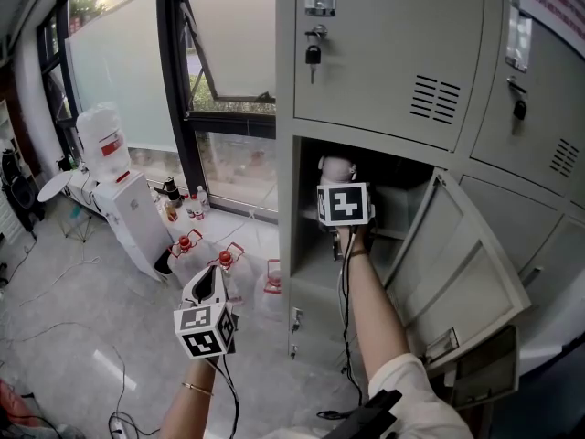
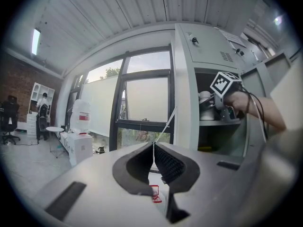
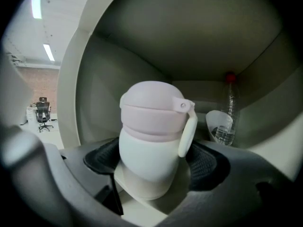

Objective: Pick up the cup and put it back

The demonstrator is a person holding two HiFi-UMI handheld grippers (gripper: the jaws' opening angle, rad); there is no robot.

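A white cup with a pale pink lid [image 3: 151,141] stands upright on the shelf of the open locker compartment [image 1: 311,273]. In the head view the cup [image 1: 336,167] shows just beyond the marker cube. My right gripper [image 3: 151,162] reaches into the compartment, and its jaws stand wide on either side of the cup's body, the pads just off it as they ease apart. A strap handle hangs down the cup's right side. My left gripper [image 1: 208,282] hangs low outside the locker, shut, with nothing in it [image 2: 153,160]. From there the cup [image 2: 207,105] is seen on its shelf.
The locker door [image 1: 457,263] swings open to the right. A clear water bottle with a red cap [image 3: 228,112] and a white paper cone [image 3: 218,122] stand at the back right of the compartment. A water dispenser [image 1: 119,199] and several bottles [image 1: 196,245] stand by the window.
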